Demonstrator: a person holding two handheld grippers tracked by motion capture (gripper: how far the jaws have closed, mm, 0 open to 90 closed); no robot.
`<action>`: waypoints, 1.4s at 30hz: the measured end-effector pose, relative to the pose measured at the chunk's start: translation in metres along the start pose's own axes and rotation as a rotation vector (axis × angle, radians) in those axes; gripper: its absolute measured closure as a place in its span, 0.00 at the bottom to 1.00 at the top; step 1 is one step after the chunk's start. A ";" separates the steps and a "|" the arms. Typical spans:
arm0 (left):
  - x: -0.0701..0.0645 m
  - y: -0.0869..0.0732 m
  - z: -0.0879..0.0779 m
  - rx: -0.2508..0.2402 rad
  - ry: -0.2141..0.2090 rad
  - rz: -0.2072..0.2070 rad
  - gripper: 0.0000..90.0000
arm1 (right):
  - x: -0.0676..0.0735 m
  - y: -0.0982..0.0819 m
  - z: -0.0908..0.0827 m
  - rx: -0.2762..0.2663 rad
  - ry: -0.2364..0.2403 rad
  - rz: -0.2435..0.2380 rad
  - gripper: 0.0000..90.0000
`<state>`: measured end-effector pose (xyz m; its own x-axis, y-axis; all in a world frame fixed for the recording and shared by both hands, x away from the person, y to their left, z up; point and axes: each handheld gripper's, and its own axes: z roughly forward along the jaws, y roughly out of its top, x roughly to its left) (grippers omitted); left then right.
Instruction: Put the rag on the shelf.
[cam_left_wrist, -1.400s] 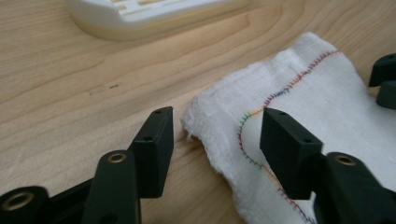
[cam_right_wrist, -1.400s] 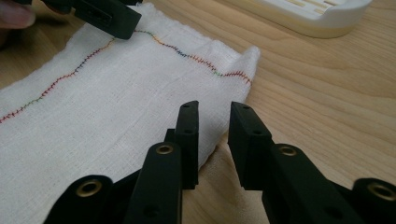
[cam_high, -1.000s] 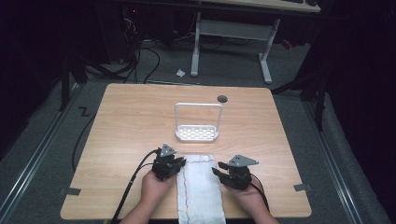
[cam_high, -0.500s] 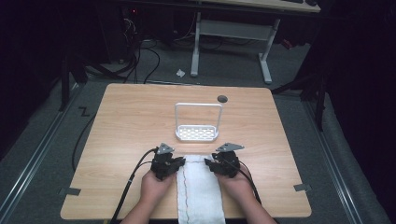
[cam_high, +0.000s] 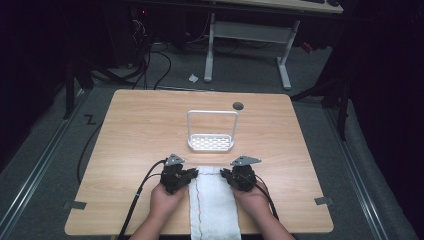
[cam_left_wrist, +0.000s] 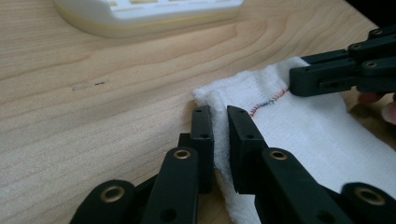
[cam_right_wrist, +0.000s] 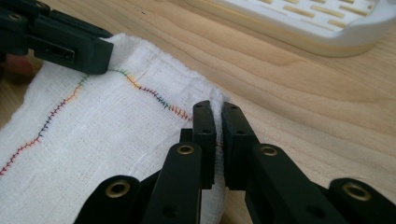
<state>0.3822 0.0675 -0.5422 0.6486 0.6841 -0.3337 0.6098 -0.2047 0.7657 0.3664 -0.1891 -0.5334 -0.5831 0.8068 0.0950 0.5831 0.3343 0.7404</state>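
**Cloth gripped at both far corners, lift or fold yet to come**

Cloth (cam_high: 214, 202), white with a line of coloured stitching, lies flat on the wooden surface (cam_high: 135, 130), its near end hanging over the person's edge. The left hand-held gripper (cam_left_wrist: 219, 128) is clenched on the far left corner, with fabric bunched between the jaws. The right hand-held gripper (cam_right_wrist: 218, 122) has just been closing and now pinches the far right corner, a thin fold caught between its pads. Both corners look secured, so the grasping step seems done; raising, folding or moving the cloth appears to be what remains. A white rack (cam_high: 211, 142) stands just beyond the cloth's far edge, apart from it.
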 end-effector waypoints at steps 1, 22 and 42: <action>0.000 -0.001 -0.001 -0.005 -0.005 -0.004 0.91 | 0.001 0.000 -0.001 -0.002 -0.004 -0.015 0.96; -0.016 0.012 -0.020 -0.143 -0.014 0.056 0.92 | 0.006 0.011 -0.029 -0.121 -0.024 0.001 0.95; -0.039 0.082 -0.052 -0.285 -0.001 0.153 0.92 | -0.003 0.062 -0.074 -0.324 -0.070 -0.035 0.95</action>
<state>0.3831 0.0605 -0.4373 0.7231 0.6602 -0.2032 0.3533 -0.1006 0.9301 0.3630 -0.2067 -0.4385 -0.5527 0.8329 0.0280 0.3467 0.1992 0.9166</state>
